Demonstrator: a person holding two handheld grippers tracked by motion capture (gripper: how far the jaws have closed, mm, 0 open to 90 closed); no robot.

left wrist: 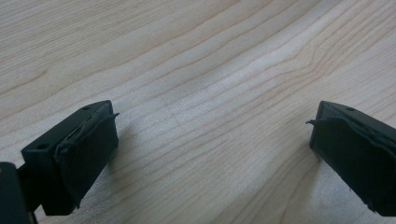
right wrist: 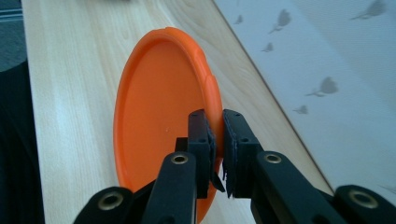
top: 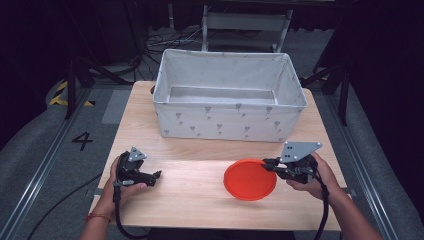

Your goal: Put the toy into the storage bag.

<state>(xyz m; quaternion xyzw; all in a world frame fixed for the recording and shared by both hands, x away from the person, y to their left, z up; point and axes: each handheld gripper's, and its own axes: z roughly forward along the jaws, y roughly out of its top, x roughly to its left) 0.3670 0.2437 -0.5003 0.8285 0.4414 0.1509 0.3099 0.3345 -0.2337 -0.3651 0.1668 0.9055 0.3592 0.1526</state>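
We note a table (top: pixel 200 205) of pale wood with visible grain and a smooth, low-sheen finish. The orange plate (top: pixel 249 179) looks like moulded plastic, smooth with a soft satin gloss. The bin (top: pixel 227 122) appears to be light grey cloth, matt, printed with small dark motifs (its walls hang slightly slack). The right gripper (right wrist: pixel 218 140) has matt black plastic parts with brass-coloured rivets; the left gripper (left wrist: pixel 212 140) carries dull black pads (left wrist: pixel 88 154), rough and frayed at their edges.
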